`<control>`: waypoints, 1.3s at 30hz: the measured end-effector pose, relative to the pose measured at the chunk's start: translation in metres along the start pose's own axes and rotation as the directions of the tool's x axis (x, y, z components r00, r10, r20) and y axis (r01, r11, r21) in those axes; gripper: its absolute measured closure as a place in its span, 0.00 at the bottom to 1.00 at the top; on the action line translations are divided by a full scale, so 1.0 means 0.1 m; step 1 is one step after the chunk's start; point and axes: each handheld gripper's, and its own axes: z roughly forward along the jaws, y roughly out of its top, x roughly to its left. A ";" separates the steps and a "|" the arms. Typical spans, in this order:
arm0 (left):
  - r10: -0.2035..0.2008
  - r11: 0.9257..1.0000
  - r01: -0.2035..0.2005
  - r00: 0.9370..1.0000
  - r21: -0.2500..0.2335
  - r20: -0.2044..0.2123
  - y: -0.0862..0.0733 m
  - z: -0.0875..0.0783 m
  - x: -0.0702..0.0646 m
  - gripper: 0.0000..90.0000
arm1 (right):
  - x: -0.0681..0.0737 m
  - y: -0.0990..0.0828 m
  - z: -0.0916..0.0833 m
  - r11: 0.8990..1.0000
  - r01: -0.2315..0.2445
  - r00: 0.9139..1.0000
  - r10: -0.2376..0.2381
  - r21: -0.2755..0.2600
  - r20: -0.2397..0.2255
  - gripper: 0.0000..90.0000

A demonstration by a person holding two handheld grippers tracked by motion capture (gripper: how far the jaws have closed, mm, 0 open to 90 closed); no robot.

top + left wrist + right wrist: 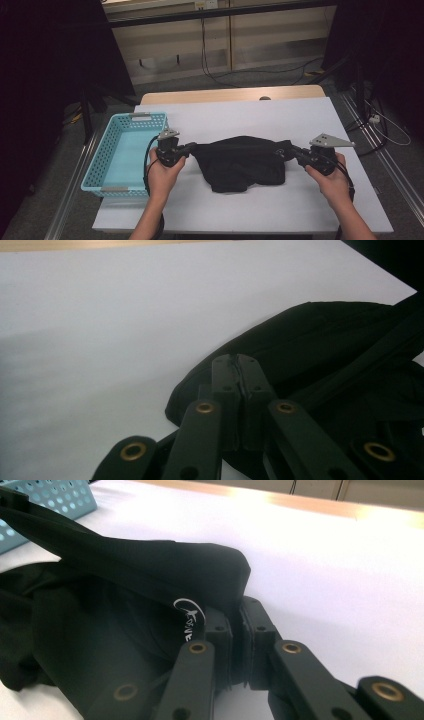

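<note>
A black garment (pixel 240 160) lies on the white table top (pixel 235 115), pulled out sideways between my two grippers. My left gripper (pixel 192 147) is shut on the cloth's left edge; in the left gripper view its jaws (pixel 239 362) meet tightly over a thin pinch of the black garment (pixel 325 340). My right gripper (pixel 294 150) is shut on the right edge. In the right gripper view, folds of the black garment (pixel 100 630) sit squeezed between that gripper's (pixel 237 612) pads, beside a small white printed logo (pixel 189 617).
A light blue perforated basket (pixel 95 165) stands at the table's left edge, just left of my left hand, and its corner (pixel 60 495) appears in the right gripper view. Beyond the white sheet runs a wooden table edge (pixel 225 94), with cables on the floor behind.
</note>
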 end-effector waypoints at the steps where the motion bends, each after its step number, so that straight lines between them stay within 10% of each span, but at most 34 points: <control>1: -0.001 1.000 0.001 1.000 -0.007 0.008 0.00 0.01 -0.01 0.97 | -0.01 -0.01 0.01 1.000 0.004 1.000 -0.004 0.008 0.005 0.94; 4: -0.009 1.000 0.010 0.999 -0.023 0.038 0.00 0.02 -0.01 0.95 | -0.01 -0.03 0.03 0.999 0.004 1.000 -0.004 0.033 0.014 0.94; 10: -0.002 0.993 0.007 0.999 -0.114 0.050 0.03 0.00 0.01 0.51 | -0.07 -0.08 0.05 0.998 -0.013 0.998 0.010 0.065 0.059 0.94; 16: 0.057 0.993 -0.047 0.993 -0.104 0.100 0.01 0.03 -0.03 0.29 | -0.11 -0.12 0.08 0.997 -0.029 0.997 0.024 0.078 0.070 0.94; 27: 0.094 0.993 -0.076 0.975 -0.096 0.201 -0.08 0.00 -0.09 0.15 | -0.11 -0.12 0.09 0.996 -0.030 0.997 0.024 0.085 0.070 0.94; 39: 0.170 0.983 -0.181 0.962 0.033 0.212 -0.27 0.17 -0.14 0.19 | -0.11 -0.12 0.11 0.996 -0.030 0.997 0.024 0.084 0.071 0.94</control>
